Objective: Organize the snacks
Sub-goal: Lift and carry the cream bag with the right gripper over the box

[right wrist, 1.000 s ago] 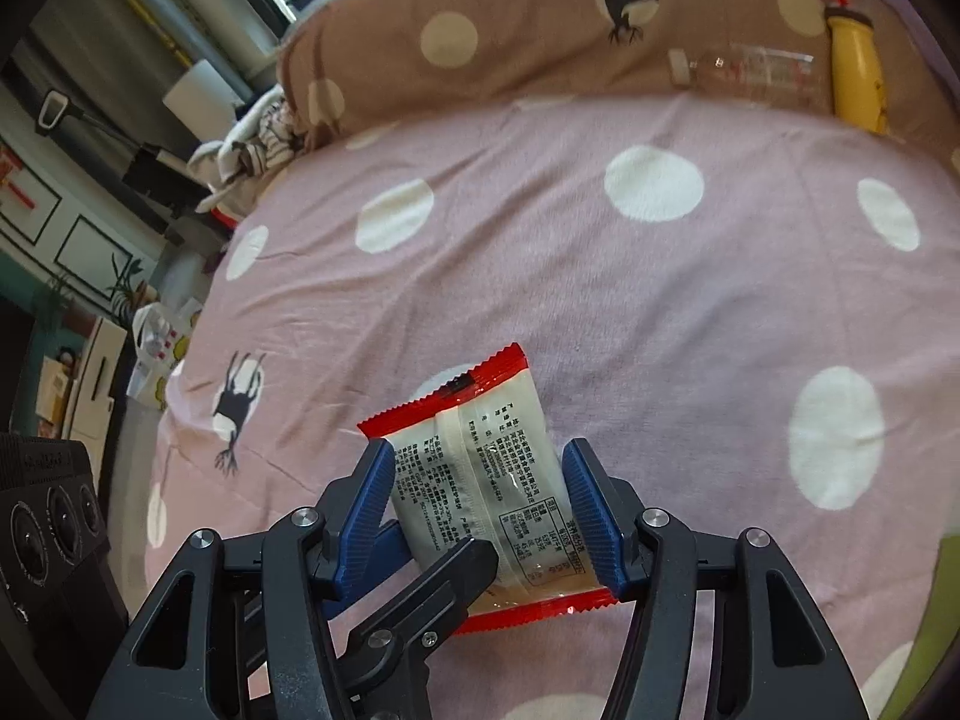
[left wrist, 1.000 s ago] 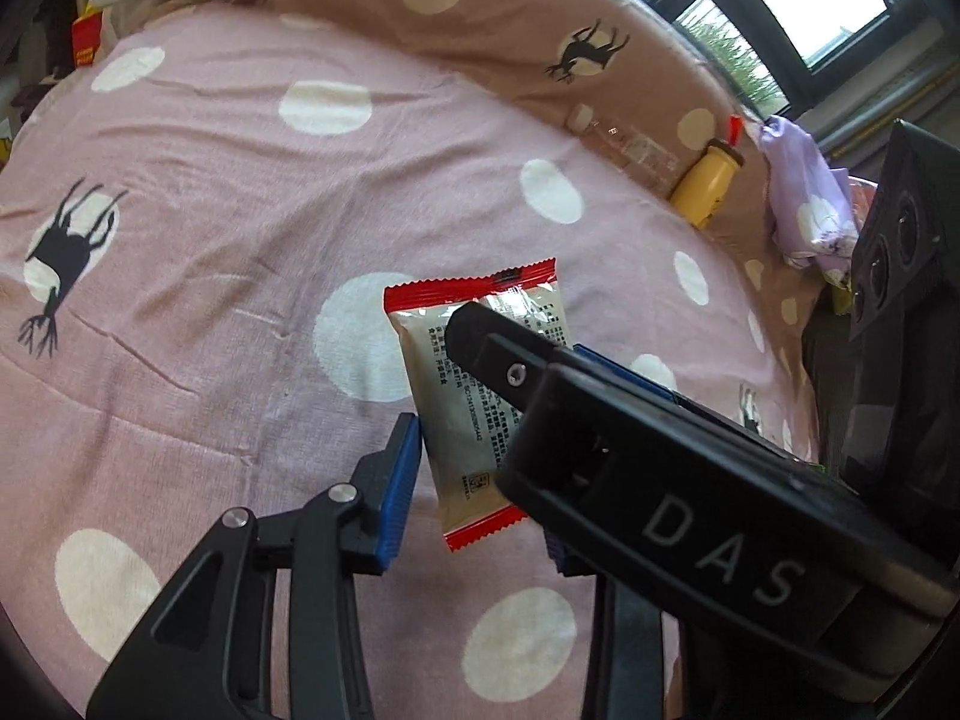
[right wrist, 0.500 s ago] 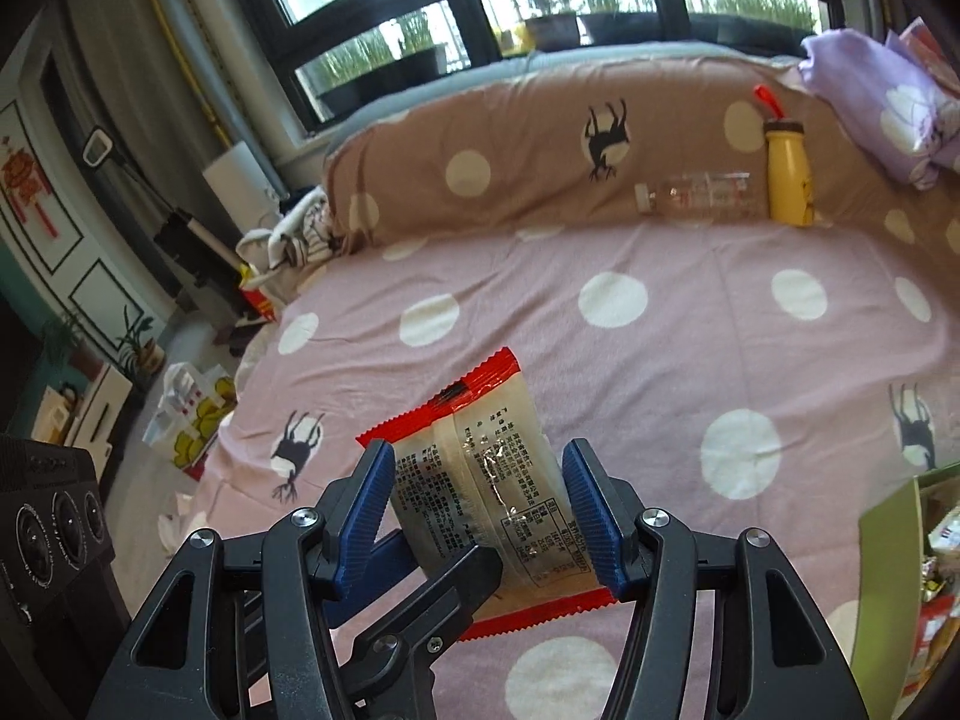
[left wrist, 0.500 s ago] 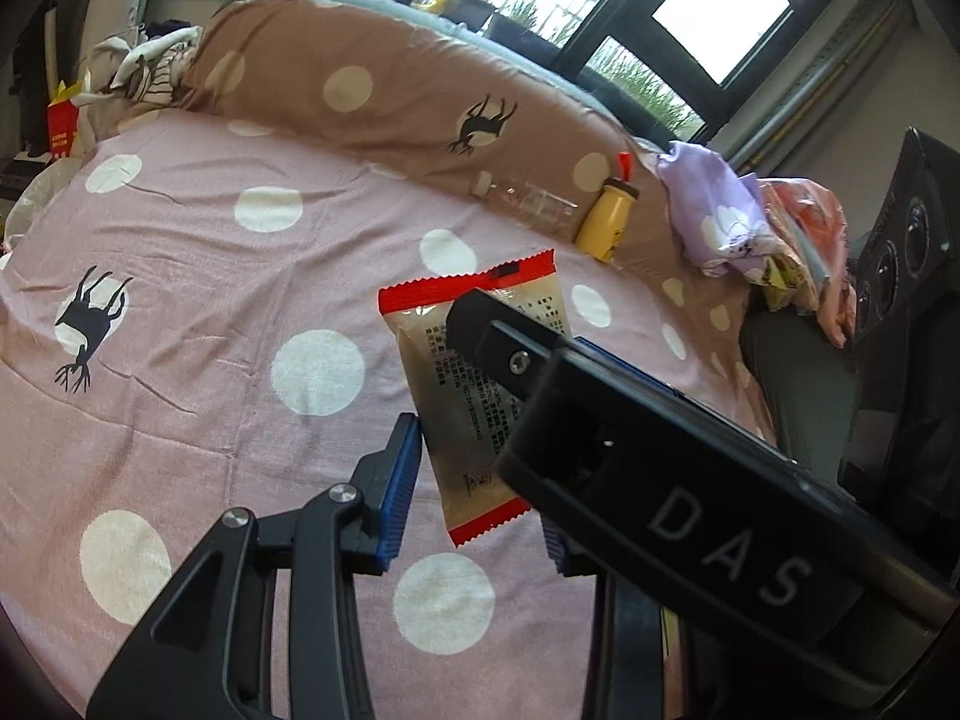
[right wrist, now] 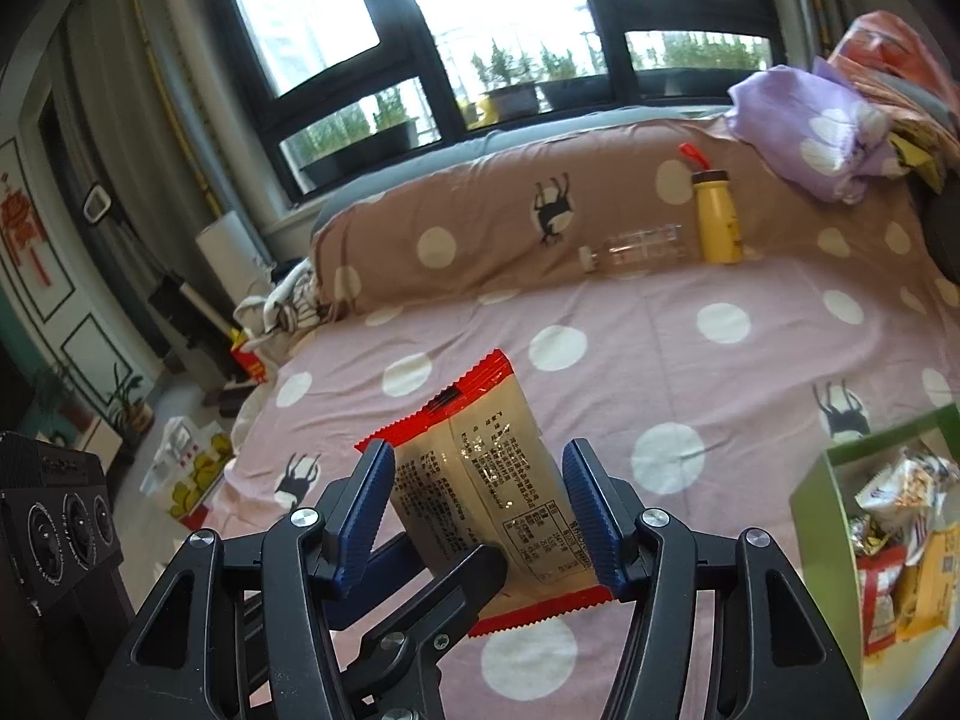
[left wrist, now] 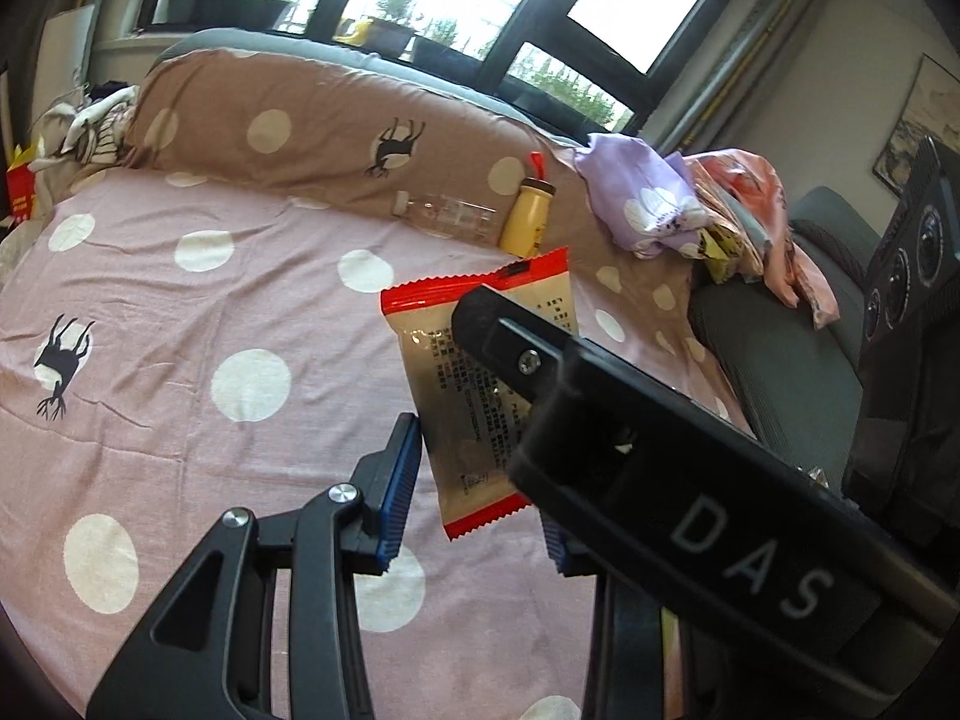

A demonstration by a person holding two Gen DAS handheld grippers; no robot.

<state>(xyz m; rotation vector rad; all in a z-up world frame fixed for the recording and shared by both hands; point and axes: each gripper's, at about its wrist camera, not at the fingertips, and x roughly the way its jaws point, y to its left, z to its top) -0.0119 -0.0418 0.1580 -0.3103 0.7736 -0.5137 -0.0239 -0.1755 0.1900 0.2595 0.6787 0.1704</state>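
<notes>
A beige snack packet with red crimped ends (right wrist: 486, 480) is held above the pink dotted bed. Both my grippers hold it: the right gripper (right wrist: 480, 510) has its blue pads on the packet's two sides, and the left gripper (left wrist: 474, 480) closes on it from below, its right finger hidden behind the right gripper's body. The packet also shows in the left wrist view (left wrist: 474, 372). A green box (right wrist: 840, 540) with several snack packets stands at the right edge of the right wrist view.
A yellow bottle (right wrist: 714, 222) and a clear plastic bottle (right wrist: 642, 249) lie against the brown pillow (right wrist: 480, 222). Purple and orange clothes (right wrist: 822, 126) are piled at the far right. A black speaker (right wrist: 54, 516) stands left of the bed.
Both grippers have lifted the packet up from the bed and tilted toward the window; the green box has come into the right wrist view.
</notes>
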